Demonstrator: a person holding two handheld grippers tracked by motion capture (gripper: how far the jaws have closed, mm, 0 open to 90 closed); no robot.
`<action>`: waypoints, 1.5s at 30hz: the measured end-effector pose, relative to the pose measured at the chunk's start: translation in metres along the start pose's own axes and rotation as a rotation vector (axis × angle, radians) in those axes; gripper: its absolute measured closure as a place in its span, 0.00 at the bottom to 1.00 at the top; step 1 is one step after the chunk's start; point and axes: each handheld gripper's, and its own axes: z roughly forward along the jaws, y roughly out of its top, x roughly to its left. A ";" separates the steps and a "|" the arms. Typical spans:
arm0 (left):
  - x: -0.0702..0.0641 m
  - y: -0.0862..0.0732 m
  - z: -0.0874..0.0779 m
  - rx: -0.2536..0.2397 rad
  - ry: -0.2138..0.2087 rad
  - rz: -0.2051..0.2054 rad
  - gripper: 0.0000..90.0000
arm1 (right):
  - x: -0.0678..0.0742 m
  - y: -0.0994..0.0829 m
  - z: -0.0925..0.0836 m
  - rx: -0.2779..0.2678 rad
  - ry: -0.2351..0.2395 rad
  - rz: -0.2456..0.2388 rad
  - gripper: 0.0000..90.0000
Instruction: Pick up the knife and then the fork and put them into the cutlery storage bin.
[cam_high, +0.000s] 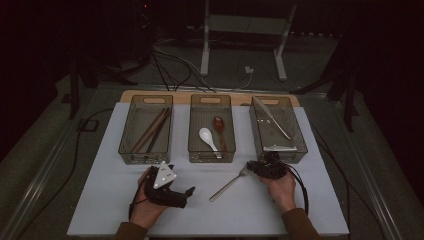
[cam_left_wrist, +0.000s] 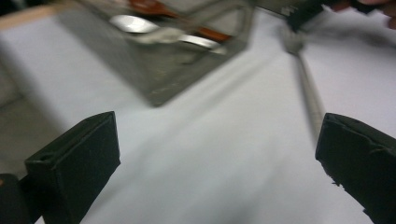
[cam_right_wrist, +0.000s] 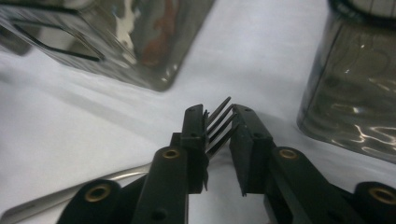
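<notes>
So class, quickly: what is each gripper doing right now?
Left gripper: open, holding nothing.
Right gripper: jaws closed around the fork at its tines.

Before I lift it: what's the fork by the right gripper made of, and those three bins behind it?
Fork: looks like polished metal, silvery with bright glints along the handle and thin dark tines between the right gripper jaws. Bins: likely smoked clear plastic; the spoons show through the walls, which carry wavy reflections. Glass cannot be ruled out.

The fork (cam_left_wrist: 308, 88) and the bin (cam_left_wrist: 163, 70) are blurred in the left gripper view. The fork's handle (cam_right_wrist: 56, 198) runs off the right gripper view's bottom edge.
</notes>
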 end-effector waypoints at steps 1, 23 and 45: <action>-0.004 0.001 0.005 0.010 -0.016 0.007 0.01 | -0.001 0.000 -0.001 -0.007 0.009 0.001 0.86; -0.045 0.013 0.068 0.115 -0.254 0.003 0.71 | 0.026 0.015 -0.040 -0.199 0.167 -0.042 1.00; -0.050 0.013 0.065 0.116 -0.190 0.005 0.90 | 0.033 0.006 -0.021 -0.115 0.237 0.015 0.65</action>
